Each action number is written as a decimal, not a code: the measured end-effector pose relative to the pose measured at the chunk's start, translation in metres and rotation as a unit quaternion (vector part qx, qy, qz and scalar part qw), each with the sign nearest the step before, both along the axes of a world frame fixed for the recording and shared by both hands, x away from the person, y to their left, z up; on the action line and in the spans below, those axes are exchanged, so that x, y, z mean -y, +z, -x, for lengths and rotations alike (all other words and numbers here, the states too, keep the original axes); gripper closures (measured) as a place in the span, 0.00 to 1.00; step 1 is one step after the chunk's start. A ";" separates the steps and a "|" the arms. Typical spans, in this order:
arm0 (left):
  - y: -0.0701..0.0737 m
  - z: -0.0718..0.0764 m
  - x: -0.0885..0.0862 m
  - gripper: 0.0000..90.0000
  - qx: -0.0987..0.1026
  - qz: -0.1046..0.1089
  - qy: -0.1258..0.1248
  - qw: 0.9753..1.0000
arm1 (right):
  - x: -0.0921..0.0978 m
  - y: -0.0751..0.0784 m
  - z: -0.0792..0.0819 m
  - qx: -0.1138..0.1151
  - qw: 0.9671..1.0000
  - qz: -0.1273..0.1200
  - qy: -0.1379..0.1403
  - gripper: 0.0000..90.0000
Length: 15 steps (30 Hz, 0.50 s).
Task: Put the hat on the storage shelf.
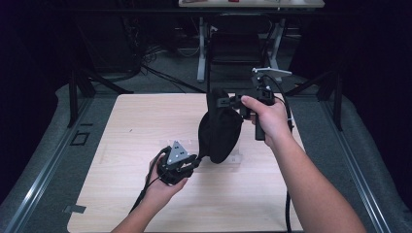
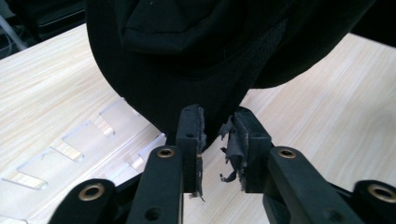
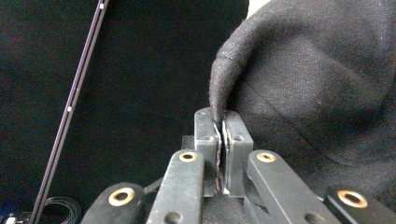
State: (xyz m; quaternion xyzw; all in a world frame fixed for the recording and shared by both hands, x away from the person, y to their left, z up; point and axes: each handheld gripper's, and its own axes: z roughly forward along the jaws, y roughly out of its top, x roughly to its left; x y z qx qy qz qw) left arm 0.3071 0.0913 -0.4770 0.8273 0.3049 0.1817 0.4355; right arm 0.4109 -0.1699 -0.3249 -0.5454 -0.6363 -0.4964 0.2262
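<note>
Above wooden table [image 1: 121,194], black cap [image 1: 219,133], right gripper [image 1: 241,103] pinching it

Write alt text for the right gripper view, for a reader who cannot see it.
The right tongs, seen from just behind their black jaws, are shut on a folded edge of a black fabric item, which rises from the pinch and spreads across the right of the frame. The background to the left is dark, crossed by a thin slanted rail.
</note>
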 end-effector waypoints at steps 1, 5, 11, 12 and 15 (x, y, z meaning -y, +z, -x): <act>-0.001 0.000 0.001 0.85 0.003 -0.003 0.002 1.000 | 0.000 0.000 0.000 0.000 1.000 0.000 0.000 0.97; -0.001 0.003 0.004 0.88 0.022 -0.022 0.002 1.000 | -0.001 0.000 0.000 0.000 1.000 0.000 0.001 0.97; -0.002 0.005 0.005 0.91 0.037 -0.040 0.004 0.999 | -0.002 0.001 0.001 0.004 1.000 -0.001 -0.001 0.94; -0.002 0.005 0.005 0.92 0.037 -0.040 0.004 0.999 | -0.002 0.001 0.001 0.004 1.000 -0.001 -0.001 0.94; -0.002 0.006 0.004 0.92 0.041 -0.043 0.006 0.998 | -0.003 0.002 0.003 0.009 1.000 0.003 -0.002 0.91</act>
